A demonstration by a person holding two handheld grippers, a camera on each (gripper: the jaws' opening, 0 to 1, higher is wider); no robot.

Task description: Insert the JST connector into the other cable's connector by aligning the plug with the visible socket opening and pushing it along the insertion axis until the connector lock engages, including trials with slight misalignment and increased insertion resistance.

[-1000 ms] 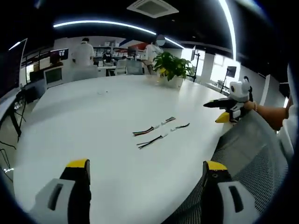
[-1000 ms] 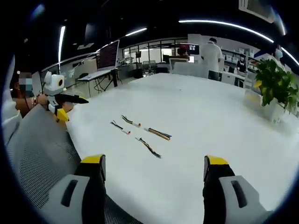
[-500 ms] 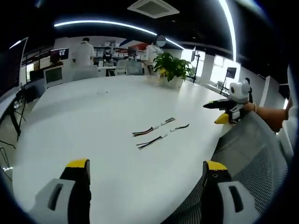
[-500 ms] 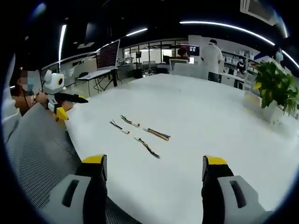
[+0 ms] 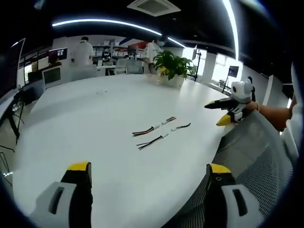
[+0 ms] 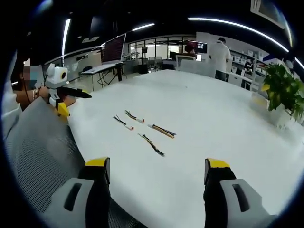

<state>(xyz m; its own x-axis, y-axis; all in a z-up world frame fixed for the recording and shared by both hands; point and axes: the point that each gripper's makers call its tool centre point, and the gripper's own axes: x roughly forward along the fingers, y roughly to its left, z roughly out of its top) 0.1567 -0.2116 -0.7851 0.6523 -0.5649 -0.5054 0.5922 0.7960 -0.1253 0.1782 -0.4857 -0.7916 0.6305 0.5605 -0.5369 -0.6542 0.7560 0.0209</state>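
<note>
Several short JST cables (image 5: 160,130) with white connectors lie loose in a small cluster on the white table (image 5: 85,123), well ahead of my left gripper (image 5: 148,167). The left gripper is open with nothing between its yellow-tipped fingers. In the right gripper view the same cables (image 6: 145,130) lie ahead and slightly left of my right gripper (image 6: 157,163), which is also open and holds nothing. Both grippers hover near the table's edge, far from the cables. The right gripper (image 5: 214,113) also shows at the right of the left gripper view, and the left gripper (image 6: 75,104) at the left of the right gripper view.
A potted plant (image 5: 172,66) stands at the far side of the table, also seen as the plant (image 6: 285,92). A grey mesh chair back (image 5: 256,156) lies below the person's forearm, near the table's edge. People and desks with monitors (image 6: 114,54) fill the background.
Both cameras have shifted slightly, so the cables sit a little higher in each view. The cables have not moved, and both grippers stay open.
</note>
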